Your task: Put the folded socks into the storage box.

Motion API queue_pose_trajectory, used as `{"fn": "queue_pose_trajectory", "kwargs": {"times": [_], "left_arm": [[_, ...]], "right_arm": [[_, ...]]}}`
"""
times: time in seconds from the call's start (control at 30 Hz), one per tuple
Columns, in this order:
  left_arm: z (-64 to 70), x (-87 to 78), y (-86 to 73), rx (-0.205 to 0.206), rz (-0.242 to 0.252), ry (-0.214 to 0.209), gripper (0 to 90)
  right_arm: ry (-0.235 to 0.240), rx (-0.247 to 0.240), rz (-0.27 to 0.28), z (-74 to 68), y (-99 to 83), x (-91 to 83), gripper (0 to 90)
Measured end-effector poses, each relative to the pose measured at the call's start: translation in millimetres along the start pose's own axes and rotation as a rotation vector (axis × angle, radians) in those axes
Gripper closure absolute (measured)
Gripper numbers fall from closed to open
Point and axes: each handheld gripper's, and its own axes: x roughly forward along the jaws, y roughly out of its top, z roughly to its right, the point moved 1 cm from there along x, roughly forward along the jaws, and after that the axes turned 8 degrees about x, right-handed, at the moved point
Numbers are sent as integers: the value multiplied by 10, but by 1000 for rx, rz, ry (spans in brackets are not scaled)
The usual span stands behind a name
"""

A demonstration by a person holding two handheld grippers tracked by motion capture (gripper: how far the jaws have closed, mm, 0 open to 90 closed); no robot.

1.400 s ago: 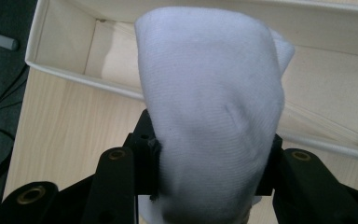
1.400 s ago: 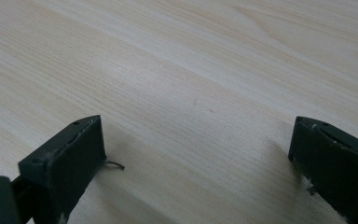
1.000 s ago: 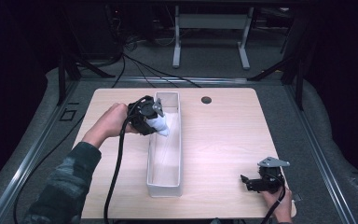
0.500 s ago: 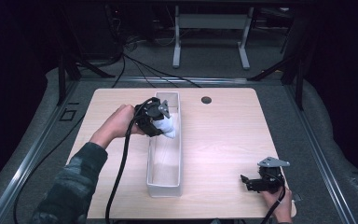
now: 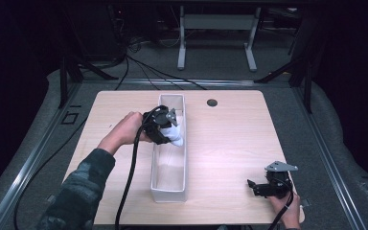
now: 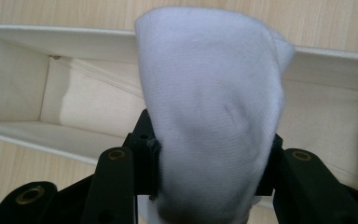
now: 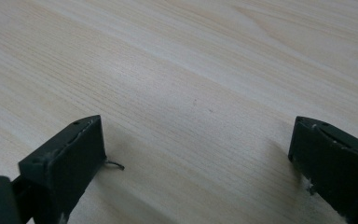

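The left gripper (image 6: pixel 209 186) clamps a white sock (image 5: pixel 175 134) right above the long bin (image 5: pixel 169 189); the right gripper (image 7: pixel 200 158) is released, far away

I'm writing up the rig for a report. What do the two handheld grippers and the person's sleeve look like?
Both grippers are black with two blocky jaws. The left gripper trails a thick black cable toward the table's near edge, and brass-coloured rivets show at its jaw joints. The right gripper carries a grey three-cornered plate on top; its jaw pads look scuffed. The left arm's sleeve is dark, mottled grey-green.
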Motion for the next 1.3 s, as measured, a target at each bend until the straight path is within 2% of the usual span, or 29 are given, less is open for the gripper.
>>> {"fn": "queue_pose_trajectory", "kwargs": {"times": [0.27, 0.43, 0.67, 0.87, 1.1, 1.3], "left_arm": [[5, 46, 15, 4, 13, -14, 562], [32, 110, 2, 13, -9, -20, 563], [26, 185, -25, 0, 12, -41, 562], [39, 252, -13, 12, -5, -54, 561], [38, 370, -58, -11, -11, -71, 556], [56, 459, -56, 1, -32, -77, 554]], "right_arm": [[0, 1, 0, 0, 0, 0, 31], [-1, 1, 0, -1, 0, 0, 31], [1, 1, 0, -1, 0, 0, 31], [0, 1, 0, -1, 0, 0, 31], [1, 1, 0, -1, -1, 0, 32], [1, 1, 0, -1, -1, 0, 31]]}}
